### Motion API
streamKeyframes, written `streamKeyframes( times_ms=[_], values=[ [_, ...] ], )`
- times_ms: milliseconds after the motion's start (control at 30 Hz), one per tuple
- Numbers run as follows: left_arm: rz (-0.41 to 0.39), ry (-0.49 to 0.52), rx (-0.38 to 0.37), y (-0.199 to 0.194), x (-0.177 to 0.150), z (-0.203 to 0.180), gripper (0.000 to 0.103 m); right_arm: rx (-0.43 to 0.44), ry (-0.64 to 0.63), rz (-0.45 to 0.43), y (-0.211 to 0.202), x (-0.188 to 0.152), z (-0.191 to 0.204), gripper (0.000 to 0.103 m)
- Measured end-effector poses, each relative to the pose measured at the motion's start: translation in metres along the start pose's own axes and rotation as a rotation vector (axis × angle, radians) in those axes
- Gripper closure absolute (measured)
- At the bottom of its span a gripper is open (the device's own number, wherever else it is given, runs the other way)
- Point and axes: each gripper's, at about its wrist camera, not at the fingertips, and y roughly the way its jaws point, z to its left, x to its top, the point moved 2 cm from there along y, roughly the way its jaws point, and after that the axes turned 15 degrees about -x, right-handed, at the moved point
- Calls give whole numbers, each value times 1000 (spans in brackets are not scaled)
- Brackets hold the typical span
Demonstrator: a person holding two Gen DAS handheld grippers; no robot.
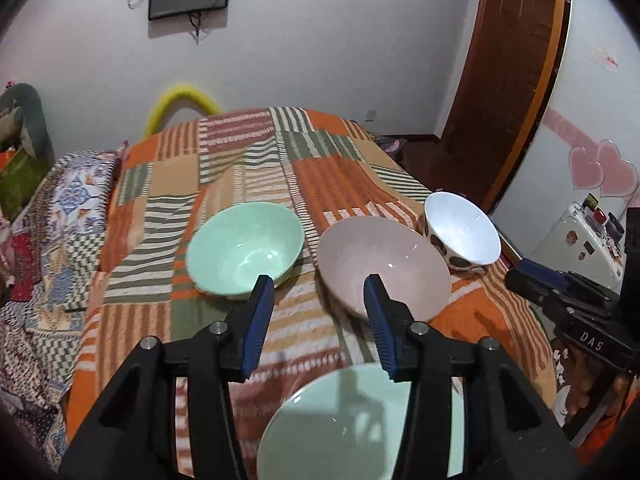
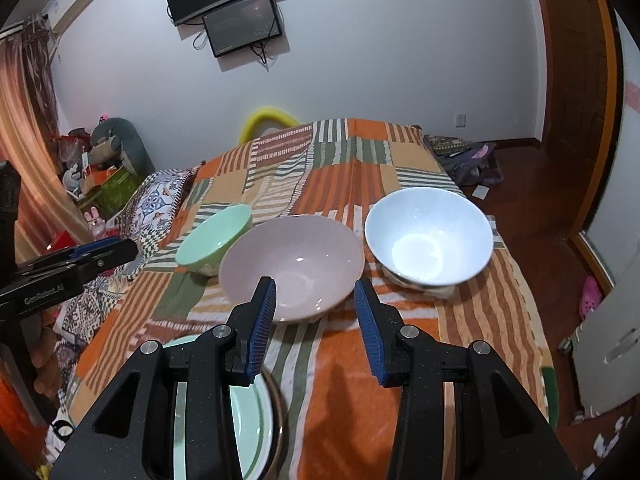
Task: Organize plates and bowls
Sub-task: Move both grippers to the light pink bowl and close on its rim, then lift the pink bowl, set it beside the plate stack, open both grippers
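Three bowls stand in a row on the striped bedspread (image 1: 256,160): a mint green bowl (image 1: 245,249) on the left, a pink bowl (image 1: 384,264) in the middle, and a white bowl with dark spots (image 1: 462,232) on the right. A mint green plate (image 1: 344,424) lies nearest, below my left gripper (image 1: 318,280), which is open and empty above the gap between the green and pink bowls. My right gripper (image 2: 315,282) is open and empty over the near rim of the pink bowl (image 2: 292,264), with the white bowl (image 2: 428,236), green bowl (image 2: 214,238) and plate (image 2: 248,420) in view.
The bed ends at the right, with wooden floor (image 2: 532,208) and a door (image 1: 504,80) beyond. A patterned pillow (image 1: 76,200) and clutter lie at the left. Screens (image 2: 240,20) hang on the far wall. The right gripper body (image 1: 568,300) shows at the left wrist view's right edge.
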Motion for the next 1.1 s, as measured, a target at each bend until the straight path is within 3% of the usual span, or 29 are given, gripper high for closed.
streamKeyframes(
  times_ms=[333, 500, 700, 900, 1100],
  values=[
    [74, 8, -36, 72, 2, 19, 58, 3, -3, 87, 57, -2, 1, 66],
    [120, -34, -78, 98, 0, 32, 74, 22, 25, 140, 77, -7, -3, 66],
    [149, -55, -105, 115, -3, 38, 88, 43, 66, 185, 89, -14, -9, 68],
    [135, -38, -106, 116, -3, 36, 88, 74, 98, 213, 98, -15, -9, 79],
    [141, -23, -84, 112, -5, 33, 89, 15, 40, 185, 87, -14, 0, 82]
  ],
)
